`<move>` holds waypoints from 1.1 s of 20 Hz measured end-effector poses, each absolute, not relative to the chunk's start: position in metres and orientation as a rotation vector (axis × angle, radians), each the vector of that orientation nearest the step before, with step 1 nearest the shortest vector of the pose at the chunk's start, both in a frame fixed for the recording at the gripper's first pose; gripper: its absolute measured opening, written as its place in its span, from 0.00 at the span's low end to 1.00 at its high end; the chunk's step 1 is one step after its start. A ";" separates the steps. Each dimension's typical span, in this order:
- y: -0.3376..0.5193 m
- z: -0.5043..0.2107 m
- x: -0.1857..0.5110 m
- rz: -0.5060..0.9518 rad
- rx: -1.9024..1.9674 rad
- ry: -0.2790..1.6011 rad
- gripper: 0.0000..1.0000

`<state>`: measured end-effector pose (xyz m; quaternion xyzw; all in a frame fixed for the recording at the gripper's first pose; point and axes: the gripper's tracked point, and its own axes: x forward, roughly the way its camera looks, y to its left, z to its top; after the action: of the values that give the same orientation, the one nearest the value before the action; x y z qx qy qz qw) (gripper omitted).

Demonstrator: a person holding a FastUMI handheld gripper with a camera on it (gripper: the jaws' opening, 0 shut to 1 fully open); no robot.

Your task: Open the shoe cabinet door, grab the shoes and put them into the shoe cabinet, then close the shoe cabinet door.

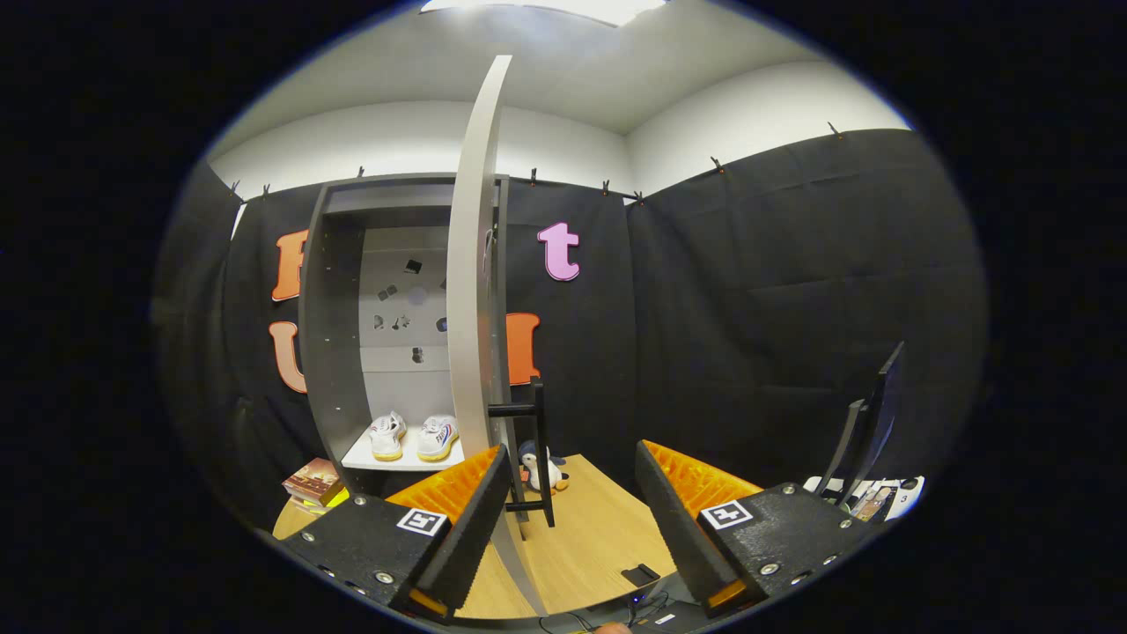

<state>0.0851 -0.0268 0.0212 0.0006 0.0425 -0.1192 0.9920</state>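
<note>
Beside the open cabinet door (478, 264) edge, claw (572, 519) spread apart, shoes (412, 437) on shelf (401, 460)

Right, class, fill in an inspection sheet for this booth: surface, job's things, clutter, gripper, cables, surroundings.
Surface: wooden tabletop, mostly bare.
Job's things: shoe cabinet open, door swung out edge-on; pair of white shoes already on its bottom shelf; black door handle just ahead of the fingers.
Clutter: books beside the cabinet; small plush toy behind the door.
Gripper: gripper open, holding nothing.
Cables: thin wires at the table's near edge.
Surroundings: black cloth wall; monitor.
</note>
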 end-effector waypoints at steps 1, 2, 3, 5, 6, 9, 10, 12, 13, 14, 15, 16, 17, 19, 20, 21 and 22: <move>-0.018 0.021 0.086 -0.228 0.001 0.087 0.90; -0.008 0.021 0.085 -0.215 0.002 0.087 0.89; 0.002 0.021 0.086 -0.201 0.001 0.086 0.89; 0.023 0.021 0.088 -0.174 0.003 0.081 0.89; 0.033 0.021 0.089 -0.160 0.004 0.080 0.89; 0.064 0.020 0.094 -0.135 0.014 0.072 0.89; 0.075 0.019 0.099 -0.132 0.012 0.064 0.90; 0.098 0.019 0.105 -0.111 0.014 0.055 0.89; 0.109 0.018 0.110 -0.092 0.019 0.056 0.89; 0.121 0.016 0.116 -0.070 0.027 0.055 0.90; 0.132 0.014 0.123 -0.044 0.038 0.064 0.91; 0.145 0.006 0.131 -0.020 0.047 0.085 0.93; 0.158 -0.004 0.139 0.006 0.053 0.110 0.93; 0.182 -0.005 0.155 0.057 0.088 0.125 0.93; 0.195 -0.007 0.166 0.076 0.097 0.124 0.93; 0.205 -0.008 0.178 0.088 0.093 0.122 0.93; 0.213 -0.010 0.191 0.092 0.079 0.119 0.93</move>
<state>0.1906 0.2130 -0.0097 0.0396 0.0592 0.0458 0.9964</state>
